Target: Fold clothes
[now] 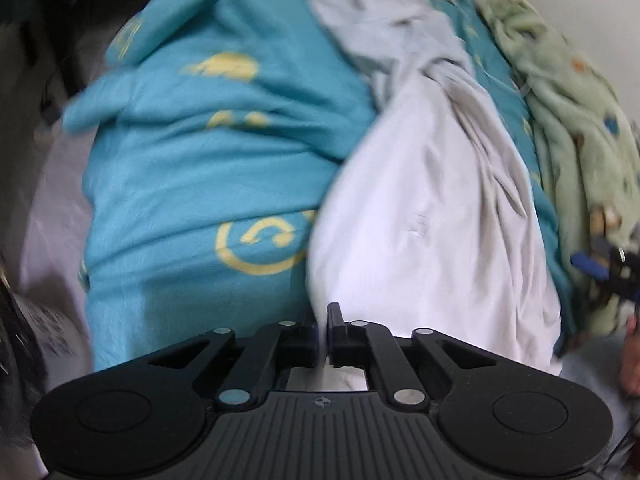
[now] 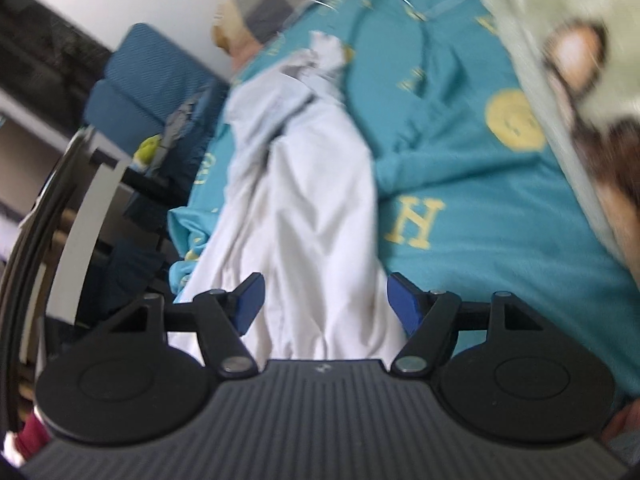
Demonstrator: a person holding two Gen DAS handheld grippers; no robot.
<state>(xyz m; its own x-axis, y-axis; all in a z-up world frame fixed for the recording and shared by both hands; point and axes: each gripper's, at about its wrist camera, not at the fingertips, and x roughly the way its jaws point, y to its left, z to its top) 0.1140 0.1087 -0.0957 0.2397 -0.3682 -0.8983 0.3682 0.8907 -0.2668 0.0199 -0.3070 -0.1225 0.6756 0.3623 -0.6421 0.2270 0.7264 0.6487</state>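
A crumpled white garment (image 1: 420, 220) lies lengthwise on a teal bedsheet with yellow prints (image 1: 192, 168). My left gripper (image 1: 322, 336) is shut at the garment's near left edge, and white cloth shows between and beneath its fingers. In the right wrist view the same white garment (image 2: 304, 208) runs away from me over the teal sheet (image 2: 460, 200). My right gripper (image 2: 324, 300) stands open astride its near end, with its blue pads (image 2: 250, 300) on either side and not pressing the cloth. The right gripper's blue pad (image 1: 592, 266) also shows at the left view's right edge.
A pale green patterned blanket (image 1: 572, 120) is bunched along the sheet's right side, also the blanket (image 2: 540, 40). A blue cushion (image 2: 140, 92) and a white shelf frame (image 2: 80, 220) stand past the bed's left edge. A hand (image 1: 632, 360) shows at the far right.
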